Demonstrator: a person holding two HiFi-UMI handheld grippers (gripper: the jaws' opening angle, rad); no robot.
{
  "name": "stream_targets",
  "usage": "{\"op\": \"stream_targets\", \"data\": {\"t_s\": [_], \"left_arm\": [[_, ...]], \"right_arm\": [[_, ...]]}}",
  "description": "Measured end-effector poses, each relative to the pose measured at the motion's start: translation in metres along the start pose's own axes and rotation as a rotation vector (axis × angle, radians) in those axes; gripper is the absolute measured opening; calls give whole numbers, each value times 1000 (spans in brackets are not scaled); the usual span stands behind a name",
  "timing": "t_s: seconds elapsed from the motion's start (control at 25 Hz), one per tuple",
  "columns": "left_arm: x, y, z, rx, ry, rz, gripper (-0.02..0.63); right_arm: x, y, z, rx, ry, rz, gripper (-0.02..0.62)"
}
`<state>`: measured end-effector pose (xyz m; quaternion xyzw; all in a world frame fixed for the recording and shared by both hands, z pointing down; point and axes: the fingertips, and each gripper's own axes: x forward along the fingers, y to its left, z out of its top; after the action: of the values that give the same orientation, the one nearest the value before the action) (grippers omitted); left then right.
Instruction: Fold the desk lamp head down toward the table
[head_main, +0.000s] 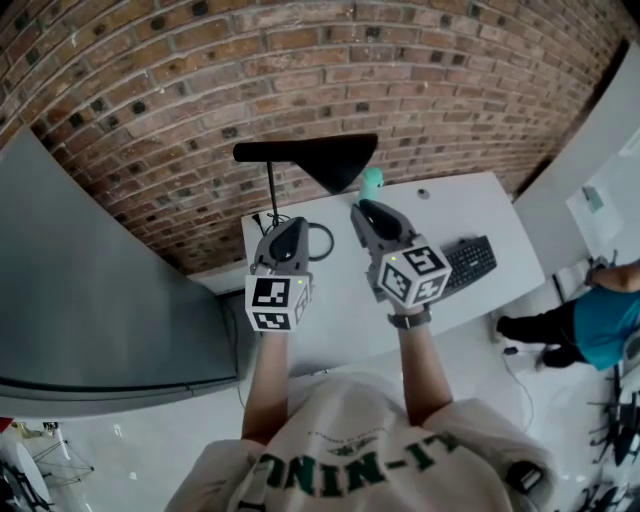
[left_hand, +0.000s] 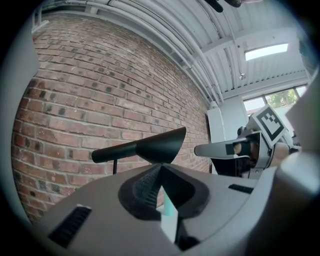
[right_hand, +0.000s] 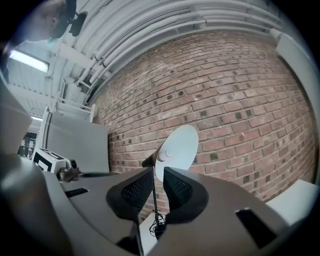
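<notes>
A black desk lamp stands at the back left of the white table (head_main: 455, 205). Its cone head (head_main: 338, 160) sits high on a level arm atop a thin pole (head_main: 272, 190). My left gripper (head_main: 289, 224) hovers in front of the pole, below the arm, its fingertips touching with nothing held. My right gripper (head_main: 366, 208) is just under and in front of the head, jaws a narrow gap apart and empty. In the left gripper view the head (left_hand: 162, 145) shows above the jaws (left_hand: 160, 172). The right gripper view looks up into the white inside of the shade (right_hand: 177, 150) beyond its jaws (right_hand: 158, 175).
A brick wall (head_main: 300, 60) runs close behind the table. The lamp's coiled cable (head_main: 322, 240) lies by the base. A teal object (head_main: 372, 182) stands behind the right gripper, a dark keyboard (head_main: 470, 262) at the right. A grey partition (head_main: 90, 290) is at left; a person (head_main: 600, 320) is at far right.
</notes>
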<state>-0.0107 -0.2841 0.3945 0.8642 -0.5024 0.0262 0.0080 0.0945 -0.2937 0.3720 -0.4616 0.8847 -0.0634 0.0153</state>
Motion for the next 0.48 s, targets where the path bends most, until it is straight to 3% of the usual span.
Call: {"op": "stream_targets", "data": {"t_s": [0.48], "left_arm": [[9, 17, -1, 0, 6, 4, -6]], "right_arm": [[24, 0, -1, 34, -5, 27, 91]]}}
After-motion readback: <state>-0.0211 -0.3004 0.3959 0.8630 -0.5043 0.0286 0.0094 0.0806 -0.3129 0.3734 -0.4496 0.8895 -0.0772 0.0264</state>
